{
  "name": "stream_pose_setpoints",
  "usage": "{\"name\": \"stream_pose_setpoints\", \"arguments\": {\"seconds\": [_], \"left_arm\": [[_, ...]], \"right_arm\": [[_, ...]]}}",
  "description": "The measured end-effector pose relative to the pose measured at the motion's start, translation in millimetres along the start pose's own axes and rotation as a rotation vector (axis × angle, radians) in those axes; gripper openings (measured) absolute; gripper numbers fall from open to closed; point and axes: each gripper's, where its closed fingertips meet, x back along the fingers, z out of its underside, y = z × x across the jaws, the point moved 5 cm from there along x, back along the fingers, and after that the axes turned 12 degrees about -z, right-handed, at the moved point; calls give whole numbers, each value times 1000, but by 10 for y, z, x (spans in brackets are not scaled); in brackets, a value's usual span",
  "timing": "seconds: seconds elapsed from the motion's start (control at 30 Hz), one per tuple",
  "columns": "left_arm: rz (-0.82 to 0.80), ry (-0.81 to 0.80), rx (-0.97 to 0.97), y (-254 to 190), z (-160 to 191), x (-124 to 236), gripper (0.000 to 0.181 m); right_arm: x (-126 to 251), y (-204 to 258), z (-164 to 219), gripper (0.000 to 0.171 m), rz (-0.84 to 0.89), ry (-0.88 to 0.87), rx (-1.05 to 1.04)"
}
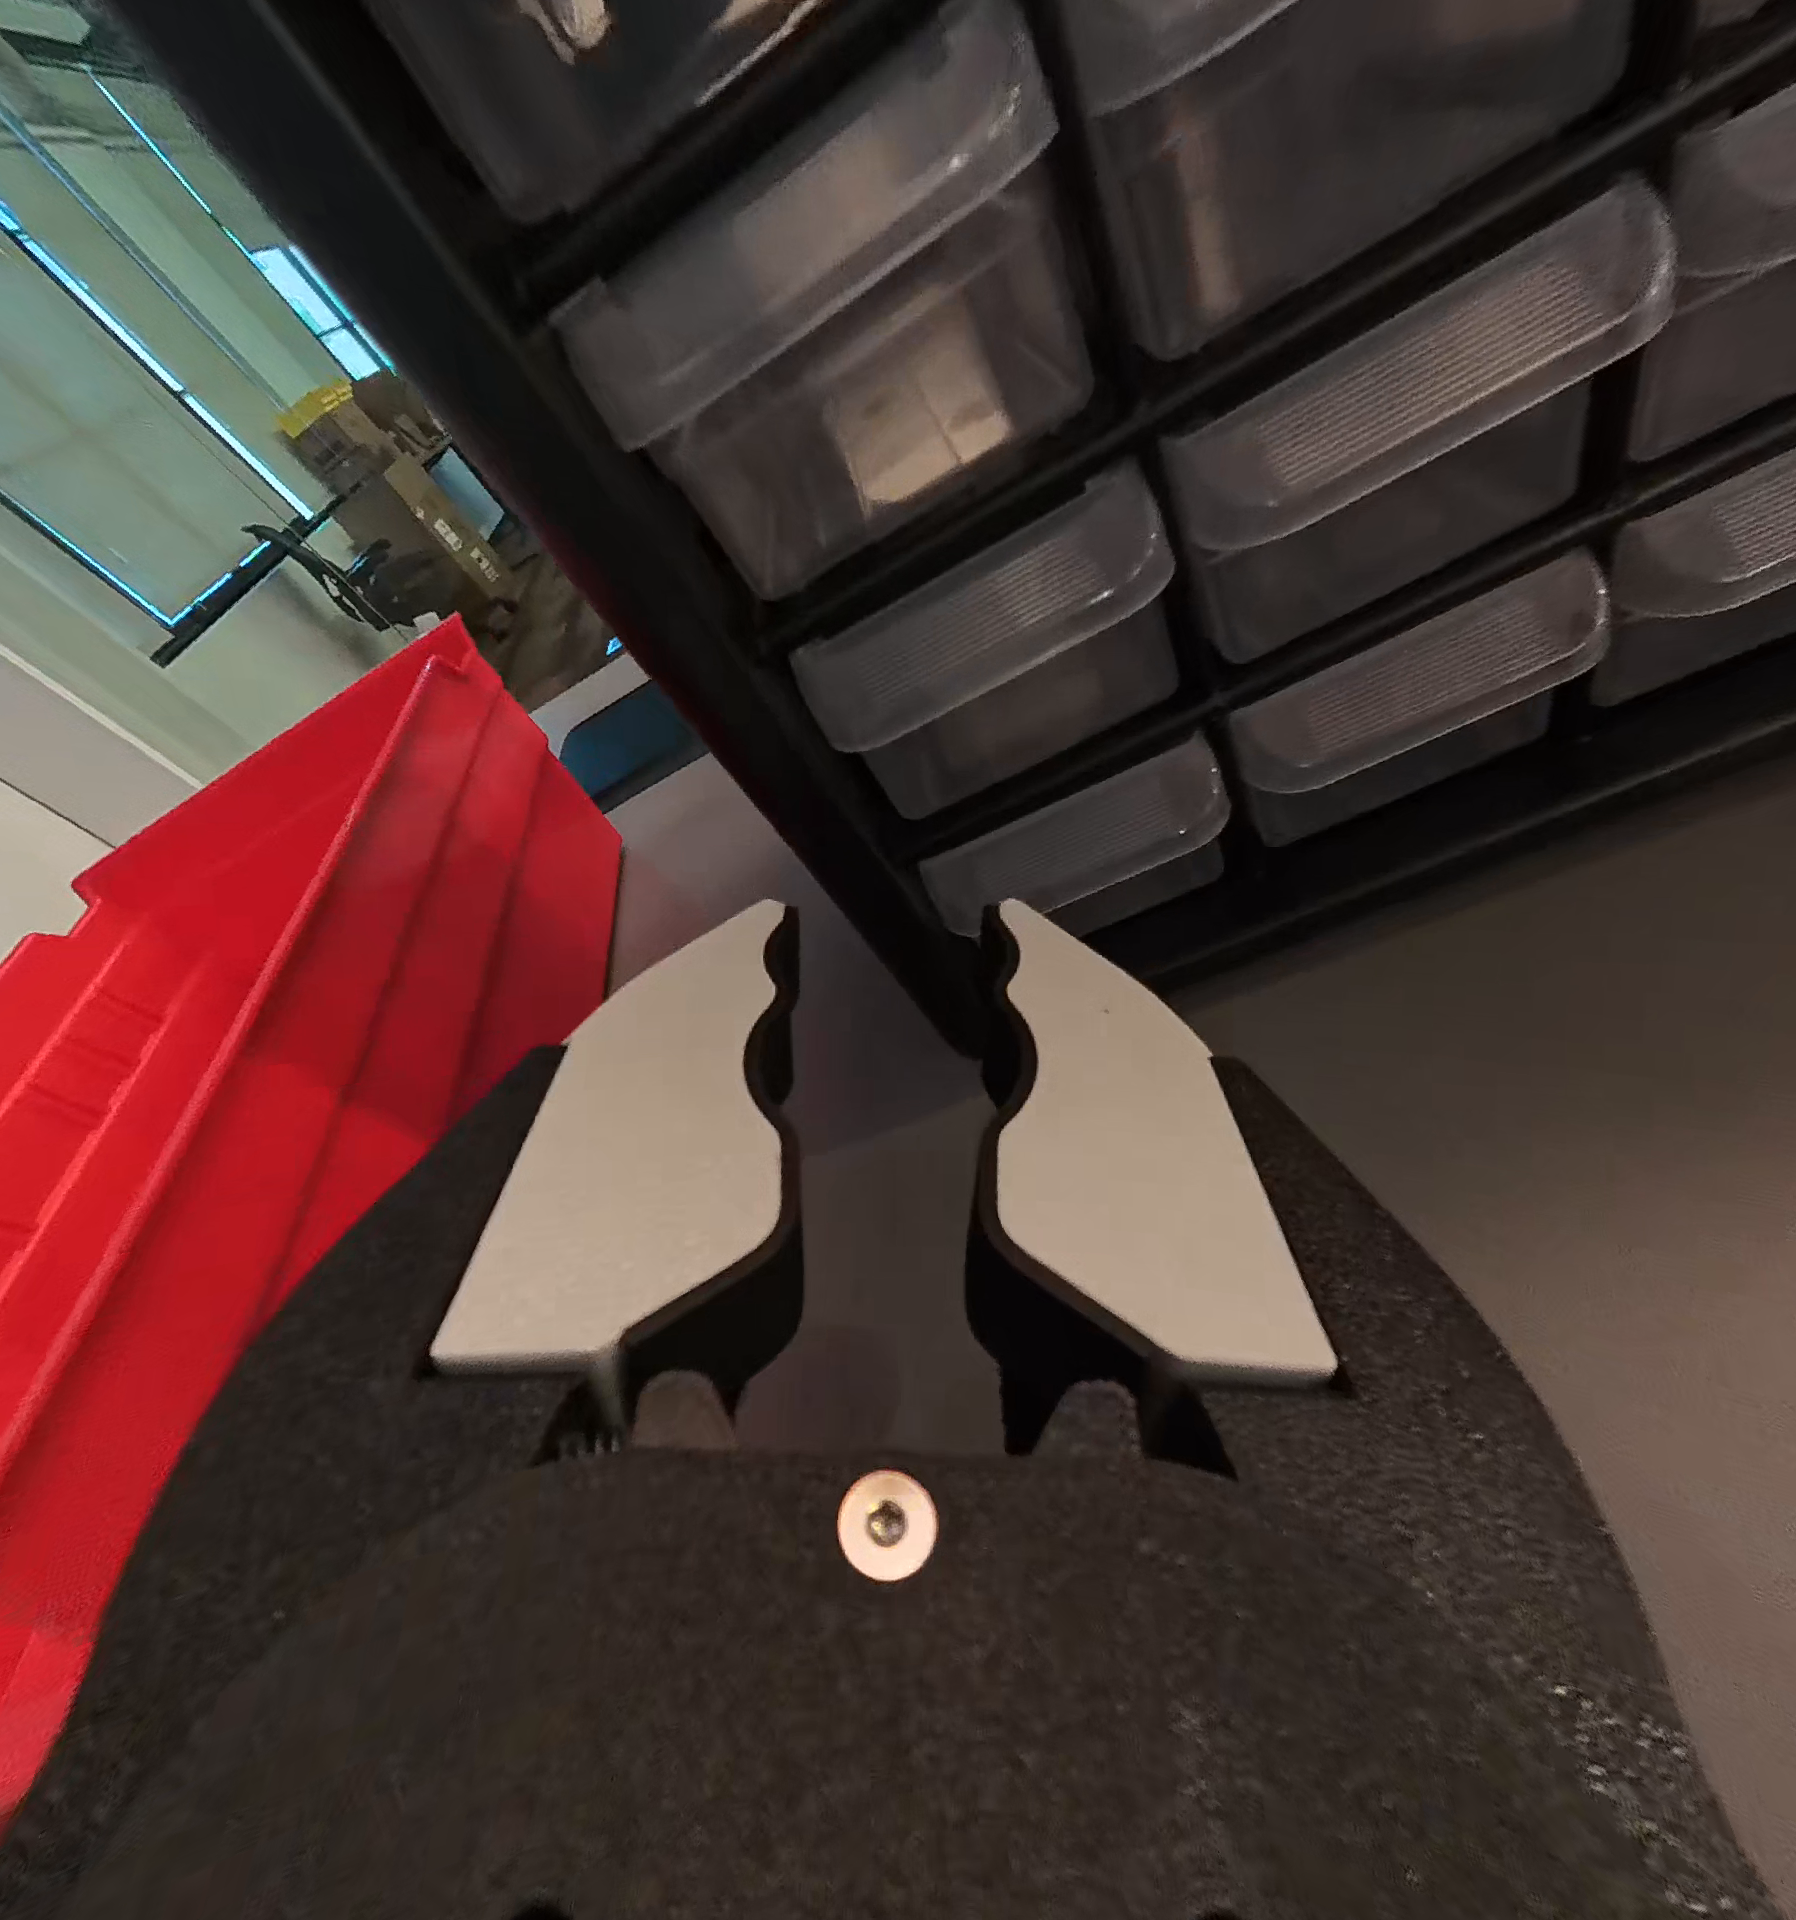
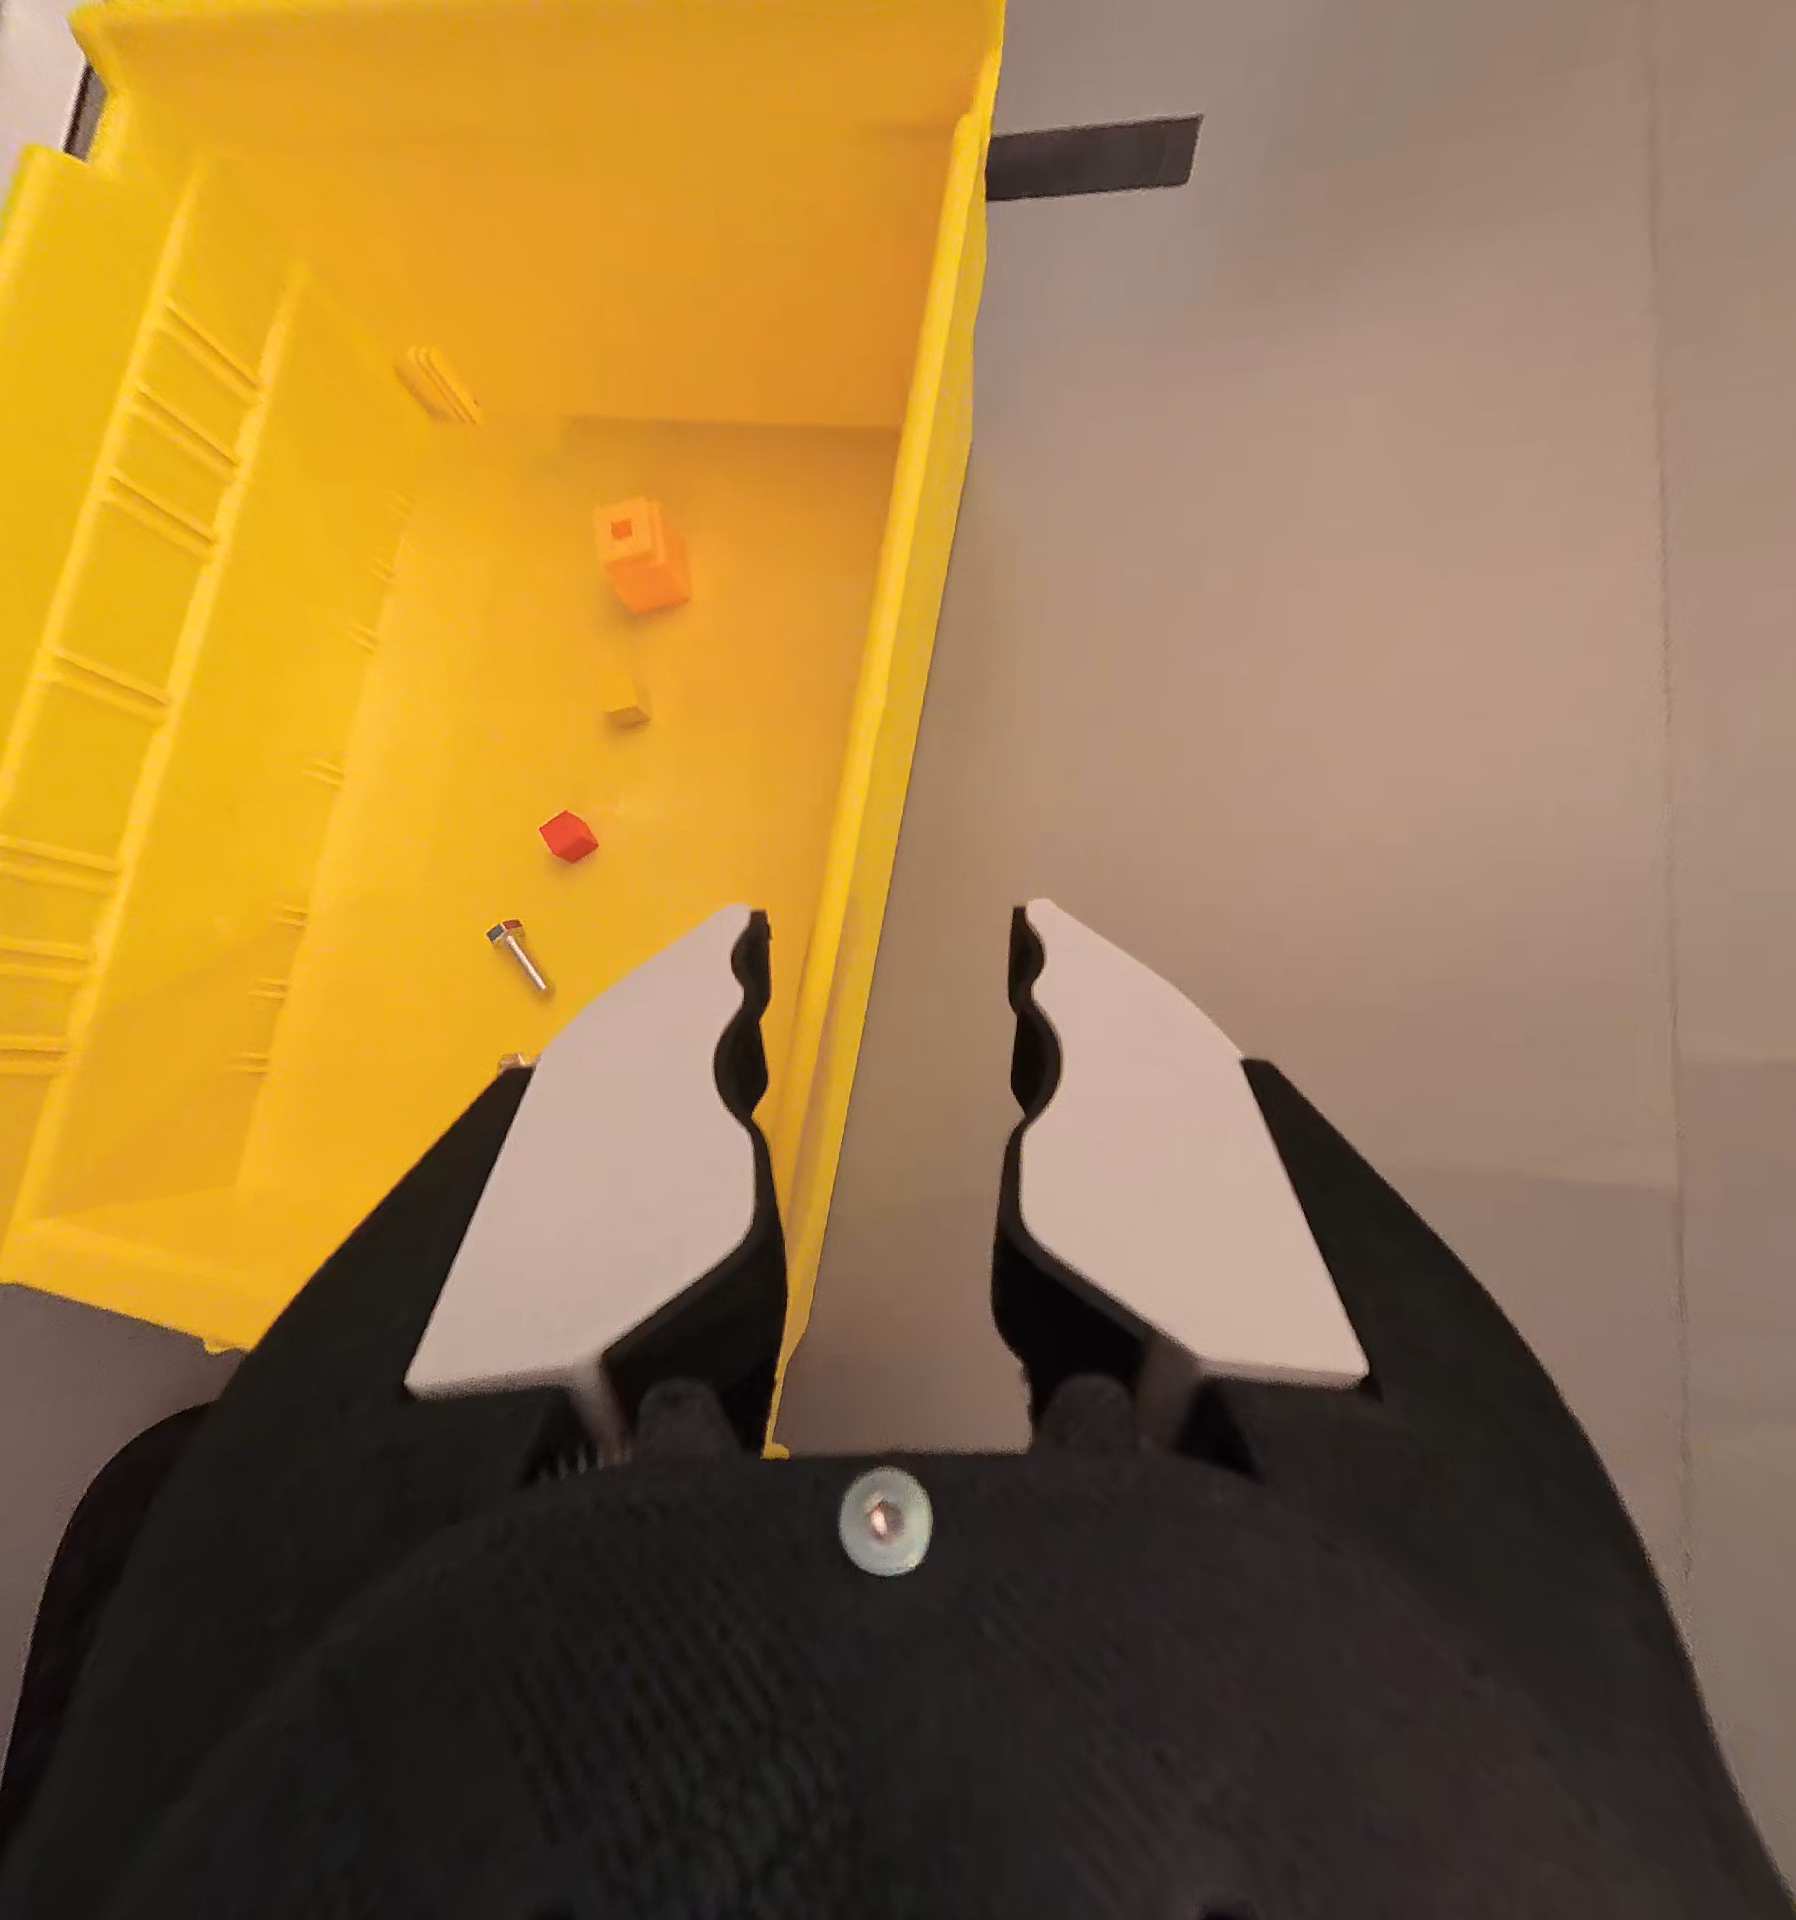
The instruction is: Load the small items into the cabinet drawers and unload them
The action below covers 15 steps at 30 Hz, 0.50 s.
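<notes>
My left claw (image 1: pixel 889 920) hangs spread and empty just off the lower left corner of the black drawer cabinet (image 1: pixel 665 540), its tips low over the grey table (image 1: pixel 1496 1143). I judge it is parked there to be ready for a drawer pull: the clear drawers (image 1: pixel 1393 405) all look pushed in, and the nearest bottom one sits just beyond the tips. A red bin (image 1: pixel 281 987) stands beside the cabinet's left side, and I cannot see into it.

My right claw (image 2: pixel 892 920) is also spread and holds nothing. It straddles the right wall of the yellow bin (image 2: pixel 904 727), 1 finger inside and 1 outside over bare table, so I judge it is on its way in for a pick.

Only the right view shows the small items, strung along the bin floor toward the far wall: a bolt (image 2: pixel 518 954) nearest, then a red cube (image 2: pixel 568 836), a small yellow block (image 2: pixel 628 698) and an orange block with a square hole (image 2: pixel 645 556). A further bit peeks out at my left finger's edge, too hidden to name. Only the left view shows the cabinet; 1 drawer holds something pale, blurred.
</notes>
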Motion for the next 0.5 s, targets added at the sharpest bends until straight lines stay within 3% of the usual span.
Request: {"name": "stream_pose_setpoints", "arguments": {"seconds": [0.17,0.33,0.37,0.43,0.5], "left_arm": [[-76,-95,-30,171,-215,242,26],[-46,-108,52,686,-581,600,32],[-33,-83,72,838,-620,617,36],[5,-26,93,1155,-658,616,37],[35,31,80,1452,-630,583,33]], "right_arm": [[-91,-13,23,45,29,65,-8],[-237,28,70,45,46,190,-2],[-255,21,96,42,60,228,-23],[-303,104,136,18,-16,276,-86],[-325,92,146,13,-6,297,-168]]}}
